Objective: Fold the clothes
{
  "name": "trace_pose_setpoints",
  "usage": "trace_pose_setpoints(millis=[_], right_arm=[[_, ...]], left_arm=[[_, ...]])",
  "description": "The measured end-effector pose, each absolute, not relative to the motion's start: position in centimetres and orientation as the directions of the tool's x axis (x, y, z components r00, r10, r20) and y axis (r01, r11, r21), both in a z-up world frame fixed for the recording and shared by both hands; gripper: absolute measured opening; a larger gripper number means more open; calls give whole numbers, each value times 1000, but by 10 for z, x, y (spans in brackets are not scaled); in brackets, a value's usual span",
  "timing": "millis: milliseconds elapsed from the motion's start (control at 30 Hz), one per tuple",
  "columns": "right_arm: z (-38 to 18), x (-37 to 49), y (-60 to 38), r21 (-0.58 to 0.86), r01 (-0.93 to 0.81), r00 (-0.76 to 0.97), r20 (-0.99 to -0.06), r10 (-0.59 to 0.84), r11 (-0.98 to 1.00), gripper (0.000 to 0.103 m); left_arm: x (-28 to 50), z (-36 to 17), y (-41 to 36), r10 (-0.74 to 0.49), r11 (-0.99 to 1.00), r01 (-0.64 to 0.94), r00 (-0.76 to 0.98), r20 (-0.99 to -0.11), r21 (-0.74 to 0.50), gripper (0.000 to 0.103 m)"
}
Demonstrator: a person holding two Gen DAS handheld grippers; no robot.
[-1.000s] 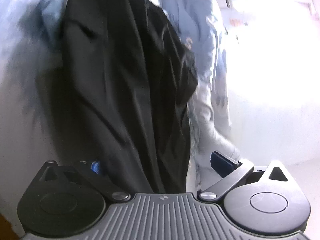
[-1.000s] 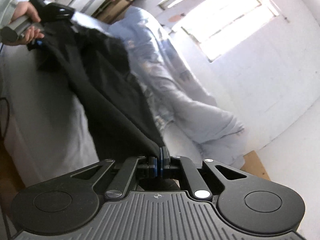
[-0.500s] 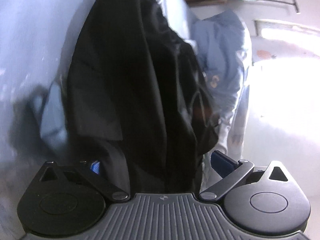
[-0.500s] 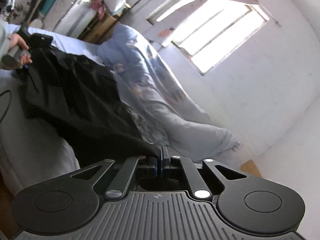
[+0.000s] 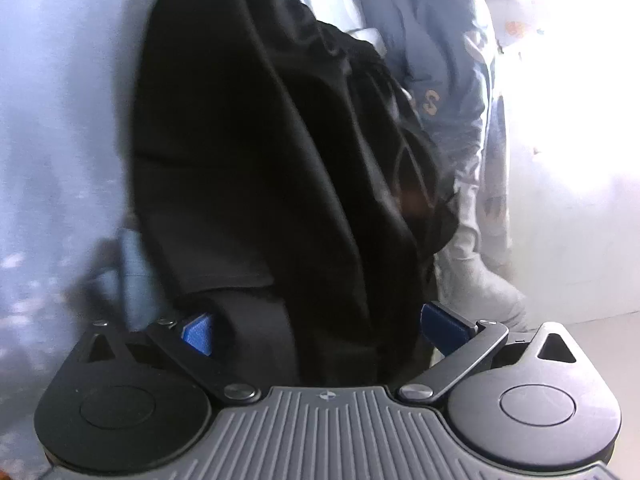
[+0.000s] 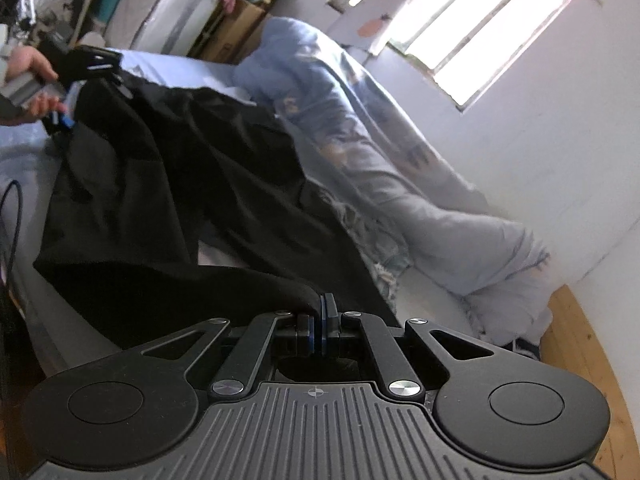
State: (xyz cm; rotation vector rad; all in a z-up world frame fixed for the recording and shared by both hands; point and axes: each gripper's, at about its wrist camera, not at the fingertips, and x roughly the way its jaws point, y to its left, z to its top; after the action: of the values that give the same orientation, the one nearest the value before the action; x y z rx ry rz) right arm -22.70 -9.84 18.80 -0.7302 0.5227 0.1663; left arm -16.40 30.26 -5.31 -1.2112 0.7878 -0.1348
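Observation:
A black garment [image 6: 192,200] lies spread over the pale blue bed sheet [image 6: 176,70], stretched between both grippers. My right gripper [image 6: 322,312] is shut on one corner of it at the near end. In the left wrist view the black garment [image 5: 260,160] fills the middle and runs between the blue pads [image 5: 198,330] of my left gripper [image 5: 320,332], whose jaws stand wide apart. The left gripper also shows in the right wrist view [image 6: 66,120], held by a hand at the garment's far end.
A rumpled light blue patterned duvet [image 6: 380,160] lies along the bed beside the white wall, also in the left wrist view [image 5: 452,80]. A bright window [image 6: 472,28] is above. Boxes and stored clutter [image 6: 160,12] stand beyond the bed. A wooden floor [image 6: 580,344] shows at right.
The black garment has come down and spread flatter over the sheet. The left gripper has moved nearer to the bed; the right gripper stays shut on its corner.

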Motion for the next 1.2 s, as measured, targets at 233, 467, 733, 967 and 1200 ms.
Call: trace_pose_setpoints(millis=[233,467,733,967,1200], right_arm=[[194,-231,-107,-569,-243,880,-471,-69,786,4],[195,-237,-97,-519,-246,887,-461,-26,819,4],[180,-228,-66,-462,-300,877,-478,51,835,4],[170,-206,-42,-468,-330,866,-495,66,820,4],[161,-182,-27,-467,-339,857,-512,63,817,4]], left_arm=[[-254,-38,316,-303,410,-347,820,-485,-843,103],[-311,-6,339,-105,500,-386,861,-497,-775,103],[-228,-48,371,-166,457,-398,841,-515,-796,103],[-170,-52,381,-85,509,-432,835,-543,-744,103],[-88,-42,389,-81,563,-407,839,-538,-719,103]])
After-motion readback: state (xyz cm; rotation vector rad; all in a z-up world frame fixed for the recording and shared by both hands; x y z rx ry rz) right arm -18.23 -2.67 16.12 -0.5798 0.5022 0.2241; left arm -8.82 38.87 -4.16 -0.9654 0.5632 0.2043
